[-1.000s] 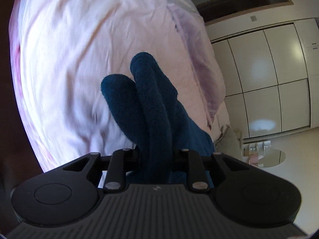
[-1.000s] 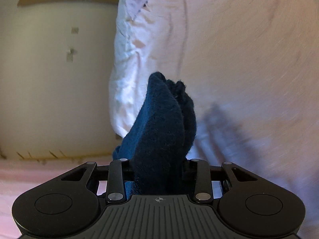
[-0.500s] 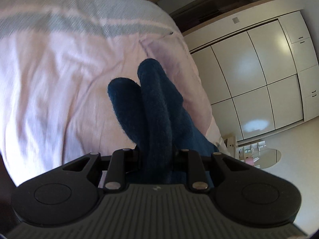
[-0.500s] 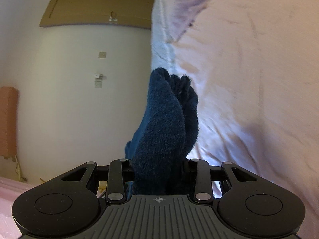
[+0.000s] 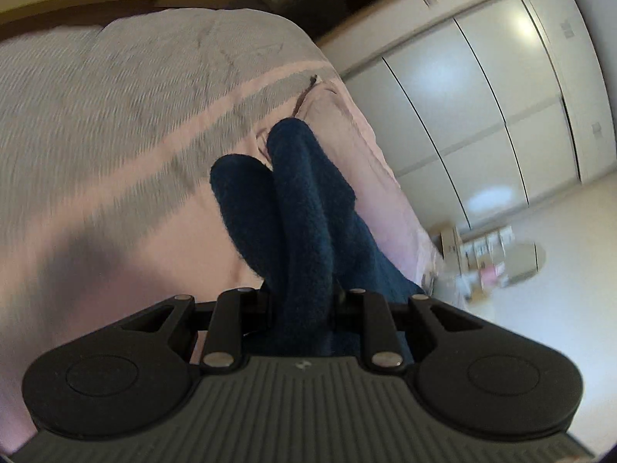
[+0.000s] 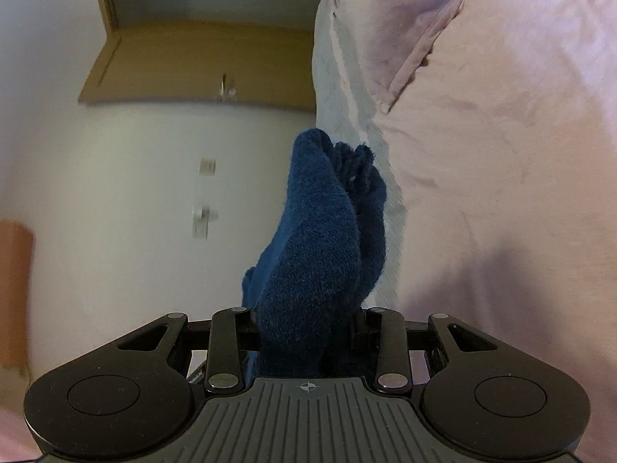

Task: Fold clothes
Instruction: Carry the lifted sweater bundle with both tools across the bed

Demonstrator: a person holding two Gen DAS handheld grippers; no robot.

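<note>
The left gripper (image 5: pixel 302 301) is clamped on a bunched fold of a dark blue fuzzy fleece garment (image 5: pixel 304 212), whose thick rolls stand up out of the narrow gap between the jaws and hide the fingertips. The right gripper (image 6: pixel 306 322) is likewise closed around another bunch of the same blue fleece (image 6: pixel 320 247), a frayed edge poking out at the top of the wad. Both ends of the garment therefore seem to be lifted clear, held between the two tools, above a pale pink bedsheet (image 5: pixel 115 212) with grey stripes (image 5: pixel 162 166) and a pink pillow or duvet fold (image 6: pixel 482 154). Beyond the bed stand white wardrobe doors (image 5: pixel 482 115) on the left tool's side and a plain white wall (image 6: pixel 115 193) with a brown wooden door (image 6: pixel 200 65) on the right's. As a judgement, the fold is at an early or middle stage: the cloth is gathered and carried, not yet laid flat, so spreading it on the bed and making neat folds appear left to do.
</note>
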